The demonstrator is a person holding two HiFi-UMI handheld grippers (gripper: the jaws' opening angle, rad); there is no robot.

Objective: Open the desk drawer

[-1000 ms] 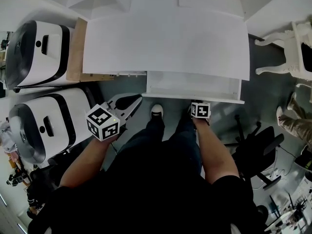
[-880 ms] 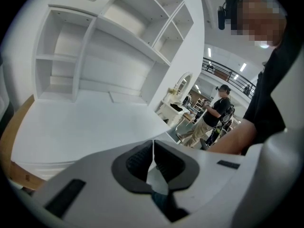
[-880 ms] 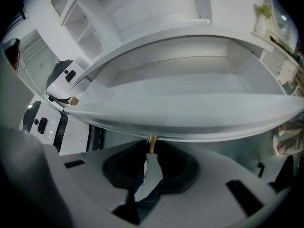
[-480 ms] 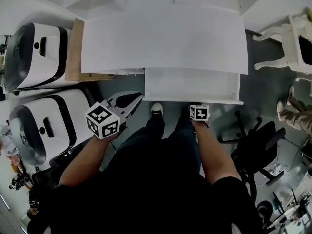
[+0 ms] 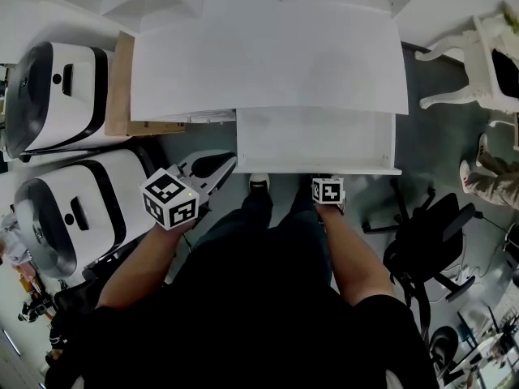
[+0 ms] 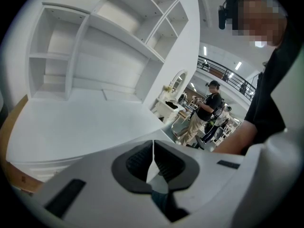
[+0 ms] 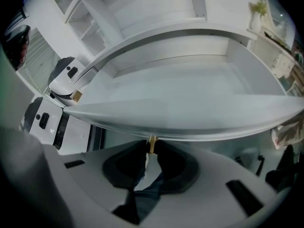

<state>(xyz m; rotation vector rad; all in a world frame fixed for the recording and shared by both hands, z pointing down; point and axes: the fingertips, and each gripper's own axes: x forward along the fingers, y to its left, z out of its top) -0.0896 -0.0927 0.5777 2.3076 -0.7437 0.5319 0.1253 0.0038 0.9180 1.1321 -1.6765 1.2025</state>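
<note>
The white desk [image 5: 268, 63] has its drawer [image 5: 316, 140] pulled well out toward me, its inside bare. My right gripper [image 5: 328, 177] is at the drawer's front edge. In the right gripper view the jaws stand closed around the small brass knob [image 7: 152, 143] under the drawer front [image 7: 190, 125], so the right gripper [image 7: 151, 149] is shut on it. My left gripper [image 5: 229, 163] hangs left of the drawer, below the desk's edge. It touches nothing. In the left gripper view the left gripper [image 6: 153, 148] is shut and empty, facing the desk top [image 6: 71, 122].
Two white-and-black machines [image 5: 57, 79] [image 5: 73, 209] stand left of the desk, beside a wooden board [image 5: 120, 79]. A black office chair [image 5: 422, 241] is at my right, a white chair [image 5: 478, 63] beyond it. People stand [image 6: 204, 110] farther off.
The drawer has slid further out toward me, with my right gripper drawing back on its knob. The left gripper has hardly moved.
</note>
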